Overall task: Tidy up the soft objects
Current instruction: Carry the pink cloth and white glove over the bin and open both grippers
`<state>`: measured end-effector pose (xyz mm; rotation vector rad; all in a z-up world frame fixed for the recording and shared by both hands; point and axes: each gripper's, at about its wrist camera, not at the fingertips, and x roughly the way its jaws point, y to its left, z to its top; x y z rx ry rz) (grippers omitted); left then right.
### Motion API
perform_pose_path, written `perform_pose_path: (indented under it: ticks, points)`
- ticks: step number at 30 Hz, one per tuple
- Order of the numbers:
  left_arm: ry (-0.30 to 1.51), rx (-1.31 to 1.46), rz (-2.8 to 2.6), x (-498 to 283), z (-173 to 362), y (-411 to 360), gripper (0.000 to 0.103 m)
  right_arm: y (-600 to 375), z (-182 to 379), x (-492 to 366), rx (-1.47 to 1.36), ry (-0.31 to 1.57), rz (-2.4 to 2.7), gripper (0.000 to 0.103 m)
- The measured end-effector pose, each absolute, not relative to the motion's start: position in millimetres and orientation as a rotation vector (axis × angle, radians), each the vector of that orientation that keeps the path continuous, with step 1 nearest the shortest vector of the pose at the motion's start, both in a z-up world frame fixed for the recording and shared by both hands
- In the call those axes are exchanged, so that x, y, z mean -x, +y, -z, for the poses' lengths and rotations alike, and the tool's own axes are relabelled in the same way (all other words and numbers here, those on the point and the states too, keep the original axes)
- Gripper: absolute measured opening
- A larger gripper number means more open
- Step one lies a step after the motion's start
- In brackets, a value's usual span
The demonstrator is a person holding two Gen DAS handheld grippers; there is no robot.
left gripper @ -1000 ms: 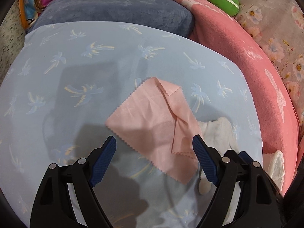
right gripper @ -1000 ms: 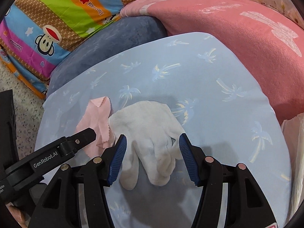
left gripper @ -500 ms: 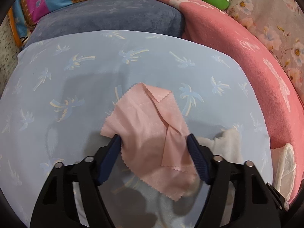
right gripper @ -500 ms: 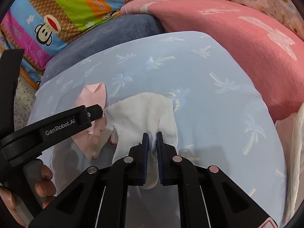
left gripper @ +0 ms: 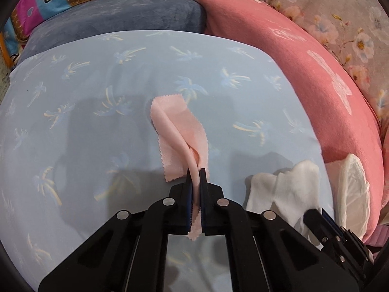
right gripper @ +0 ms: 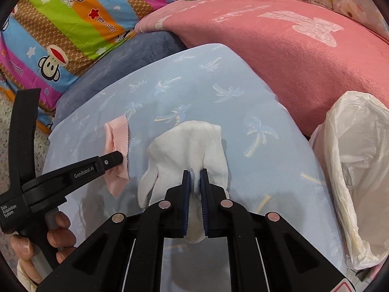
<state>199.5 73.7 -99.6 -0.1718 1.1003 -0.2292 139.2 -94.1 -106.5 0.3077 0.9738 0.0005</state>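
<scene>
**Both tongs now clamped on cloth**

Since a second ago, when both pairs of tongs stood wide over the fabric, each has closed on its piece. Nearest, the left tongs (left gripper: 194,174) pinch the pink cloth (left gripper: 178,131) at its near edge, so it bunches into a ridge running away over the blue palm-print sheet (left gripper: 85,126). Just to the right, the right tongs (right gripper: 194,174) grip the white glove (right gripper: 187,143) near its fingers.

Judging by this, the pick-up step is in hand; next each piece likely needs lifting clear without dragging the sheet. A crinkled white plastic bag (right gripper: 352,170) gapes at the right. The cloth is thin with zigzag-cut edges, the glove knitted and limp. Farther off lie a plush grey-blue cushion (left gripper: 116,17) and a fleecy pink blanket (right gripper: 279,56).
</scene>
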Motion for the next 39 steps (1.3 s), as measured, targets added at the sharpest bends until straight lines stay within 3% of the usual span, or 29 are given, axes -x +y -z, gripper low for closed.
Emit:
perform_pose_path:
  ticks: [20,39]
  points:
    - [0.936,0.040,0.419,-127,12,-31,0.004,-186,17,-53,-0.408,0.755,0.101,0.008]
    - [0.869,-0.080,0.595,-77,-19,-123,0.005,-279,-24,17,-0.485,0.608,0.224,0.008]
